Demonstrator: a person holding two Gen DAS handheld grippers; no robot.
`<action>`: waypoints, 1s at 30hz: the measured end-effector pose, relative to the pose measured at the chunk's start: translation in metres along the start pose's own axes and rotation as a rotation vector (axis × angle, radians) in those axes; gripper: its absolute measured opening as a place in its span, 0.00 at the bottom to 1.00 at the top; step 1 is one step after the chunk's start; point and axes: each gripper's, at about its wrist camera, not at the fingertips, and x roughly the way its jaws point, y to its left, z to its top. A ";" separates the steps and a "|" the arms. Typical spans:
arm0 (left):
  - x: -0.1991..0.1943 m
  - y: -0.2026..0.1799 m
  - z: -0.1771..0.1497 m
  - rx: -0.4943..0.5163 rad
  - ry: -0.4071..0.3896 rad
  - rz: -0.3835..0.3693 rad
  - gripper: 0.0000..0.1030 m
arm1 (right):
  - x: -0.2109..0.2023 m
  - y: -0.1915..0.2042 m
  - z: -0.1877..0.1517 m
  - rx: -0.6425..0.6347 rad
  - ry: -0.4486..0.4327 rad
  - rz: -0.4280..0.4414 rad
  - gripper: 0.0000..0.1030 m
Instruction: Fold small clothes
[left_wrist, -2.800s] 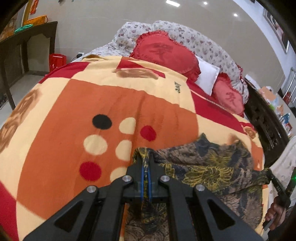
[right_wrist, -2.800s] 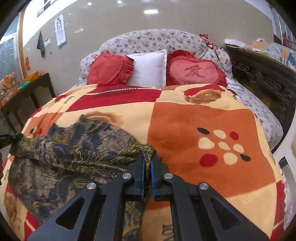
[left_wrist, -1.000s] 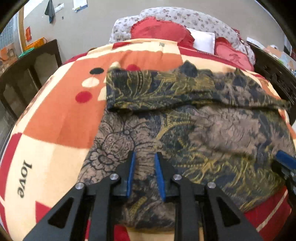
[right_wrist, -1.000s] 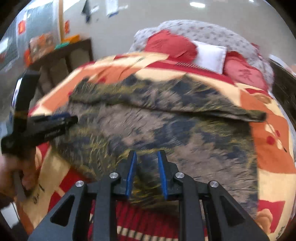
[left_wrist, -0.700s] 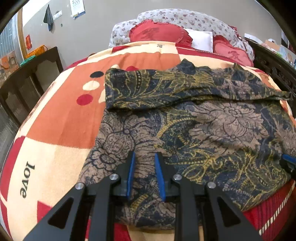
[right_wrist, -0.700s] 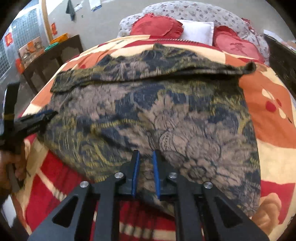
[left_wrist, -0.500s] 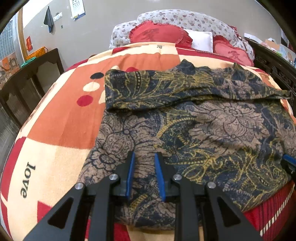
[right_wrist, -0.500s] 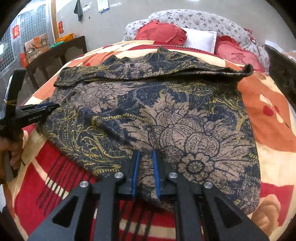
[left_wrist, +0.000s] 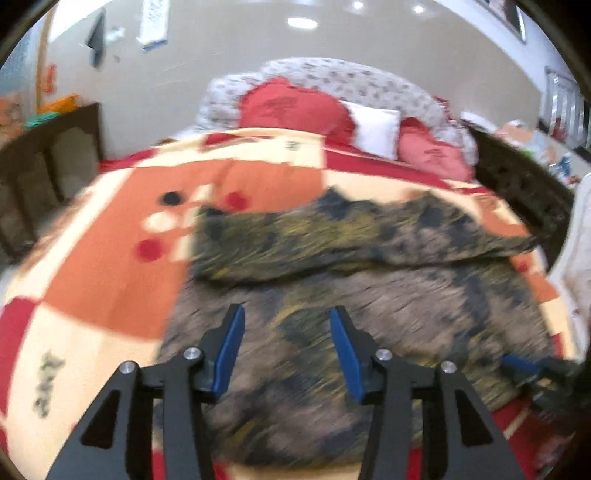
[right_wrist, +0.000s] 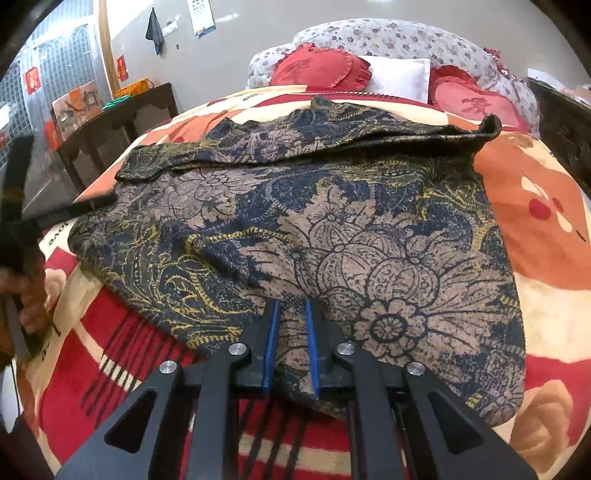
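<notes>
A dark floral garment (right_wrist: 332, 221) in navy, tan and gold lies spread on the bed, its far part folded over into a thick band (right_wrist: 314, 136). It also shows, blurred, in the left wrist view (left_wrist: 351, 288). My left gripper (left_wrist: 286, 317) is wide open and empty above the garment's near left part. My right gripper (right_wrist: 291, 306) has its jaws narrowly apart at the garment's near hem, with cloth between the blue pads (right_wrist: 271, 339). The left gripper shows at the left edge of the right wrist view (right_wrist: 92, 203).
The bed carries a red, orange and cream blanket (right_wrist: 535, 192). Red heart cushions (right_wrist: 317, 70) and a white pillow (right_wrist: 399, 77) lie at the head. A dark wooden table (right_wrist: 122, 122) stands to the left, a dark bed frame (left_wrist: 524, 188) to the right.
My left gripper has opened wide and is moving, blurring its view. My right gripper has stayed at the near hem with its jaws narrowly apart.
</notes>
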 end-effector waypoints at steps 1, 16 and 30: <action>0.007 -0.004 0.006 -0.004 0.026 -0.042 0.48 | 0.000 0.000 0.000 0.000 -0.001 0.001 0.14; 0.111 -0.023 0.105 0.157 0.139 0.184 0.33 | -0.001 0.000 0.000 0.001 -0.005 0.000 0.14; 0.087 -0.007 0.024 0.038 0.104 0.124 0.58 | -0.005 -0.006 0.018 0.042 0.028 0.019 0.14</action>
